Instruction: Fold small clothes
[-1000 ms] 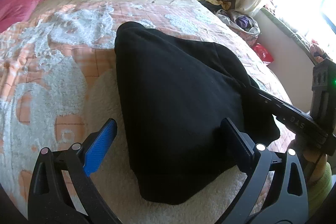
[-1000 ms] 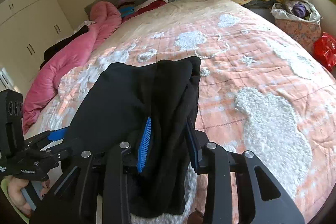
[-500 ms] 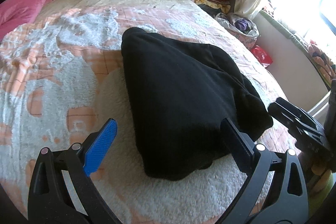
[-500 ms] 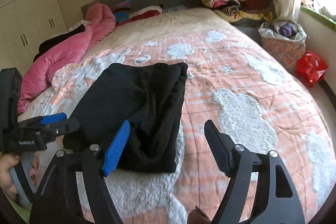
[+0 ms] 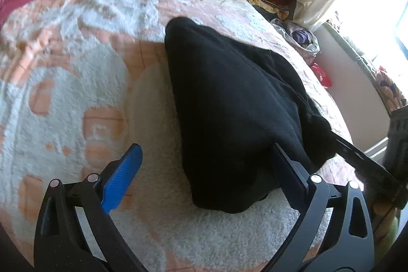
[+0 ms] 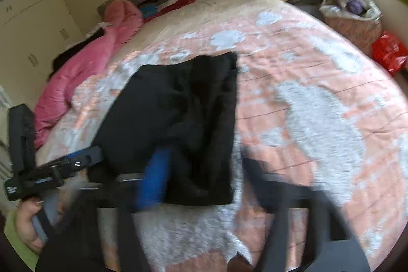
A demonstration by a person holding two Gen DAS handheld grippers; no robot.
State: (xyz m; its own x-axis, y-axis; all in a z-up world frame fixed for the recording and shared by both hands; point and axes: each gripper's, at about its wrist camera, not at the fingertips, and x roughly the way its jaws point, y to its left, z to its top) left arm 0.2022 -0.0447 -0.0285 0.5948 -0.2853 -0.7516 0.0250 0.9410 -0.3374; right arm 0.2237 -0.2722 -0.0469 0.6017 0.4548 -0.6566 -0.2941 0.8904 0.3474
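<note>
The black garment [image 5: 229, 98] lies part-folded on the bed [image 5: 76, 68], its near edge just in front of me.

The left hand-held gripper [image 5: 205, 145] is spread wide. Its jaws have just been closing slightly, with the garment's near left corner between them, and the pads do not press it.

The jaws of the right hand-held gripper [image 6: 204, 154] have just been closing over the near right edge. Blur hides whether the pads grip the cloth, so I cannot tell.

Hazards from here, as I judge them:
- A pinch that takes only the top layer would let the fold fall open when lifted.
- A low approach could catch the fleecy bed cover along with the cloth.
- Uneven lifting could skew the fold.
</note>
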